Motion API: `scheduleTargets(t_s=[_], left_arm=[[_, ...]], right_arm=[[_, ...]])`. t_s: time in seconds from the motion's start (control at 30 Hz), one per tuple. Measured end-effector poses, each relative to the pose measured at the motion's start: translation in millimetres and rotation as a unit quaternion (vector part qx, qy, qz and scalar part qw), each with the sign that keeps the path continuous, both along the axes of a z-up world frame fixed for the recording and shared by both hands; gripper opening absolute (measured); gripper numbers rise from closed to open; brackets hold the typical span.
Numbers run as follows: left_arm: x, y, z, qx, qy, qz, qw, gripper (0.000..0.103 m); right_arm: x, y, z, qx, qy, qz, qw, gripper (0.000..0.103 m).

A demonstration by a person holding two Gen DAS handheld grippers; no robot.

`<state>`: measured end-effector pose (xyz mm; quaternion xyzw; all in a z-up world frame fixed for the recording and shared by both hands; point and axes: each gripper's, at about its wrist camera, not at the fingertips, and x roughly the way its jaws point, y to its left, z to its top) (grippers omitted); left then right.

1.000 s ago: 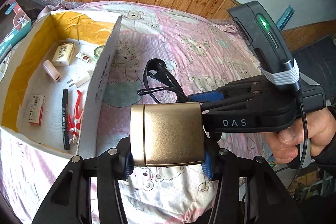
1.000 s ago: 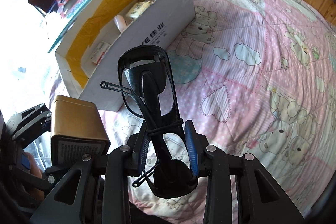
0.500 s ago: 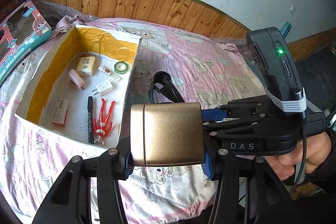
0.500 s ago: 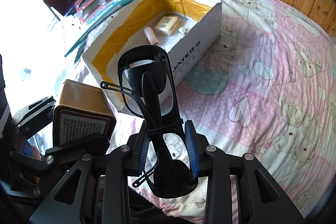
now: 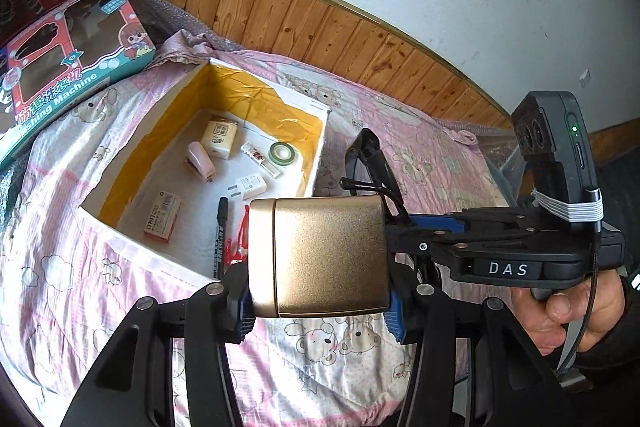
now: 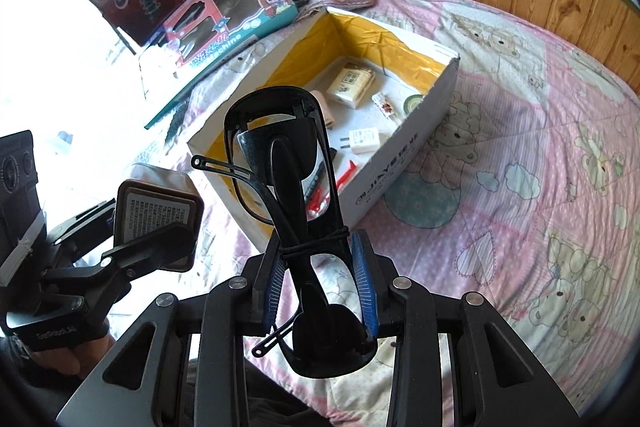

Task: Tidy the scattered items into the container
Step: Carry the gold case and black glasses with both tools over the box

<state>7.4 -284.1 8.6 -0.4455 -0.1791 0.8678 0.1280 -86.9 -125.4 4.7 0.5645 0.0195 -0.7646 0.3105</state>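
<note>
The left gripper (image 5: 318,301) held the gold tin (image 5: 320,257) crosswise, its jaws clamped. The right gripper (image 6: 320,291) pinched folded black glasses (image 6: 292,187), long axis toward 12 o'clock. The white box (image 6: 404,163) lay at 12 o'clock on the bed (image 6: 540,155), holding a marker (image 5: 220,235) and perhaps red pliers (image 5: 236,247).

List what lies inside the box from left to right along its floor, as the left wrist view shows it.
Red and white packet → pink stapler → cream carton → black marker → white plug adapter → green tape roll, all inside the cardboard box.
</note>
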Motion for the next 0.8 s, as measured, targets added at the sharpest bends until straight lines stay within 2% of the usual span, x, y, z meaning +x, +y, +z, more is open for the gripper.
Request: scheduleTargets(t_s=[0.37,0.53,0.8], left_arm=[[-28.8,-51.6,-5.9,-0.015,-0.012,0.059,0.998,0.051],[-48.7,-60.3,-14.8,-0.031,-0.025,0.063,0.9972,0.051],[-77.7,-59.8,-43.7,-0.037,-0.059,0.052,0.9962,0.051]], right_arm=[[-40.3,-45.6,1.2,-0.01,-0.007,0.028,1.0,0.034],[-64.9,-64.6,-4.1,0.0,-0.009,0.04,0.999,0.034],[-104.8,-91.6,-25.6,0.029,-0.014,0.063,0.998,0.034]])
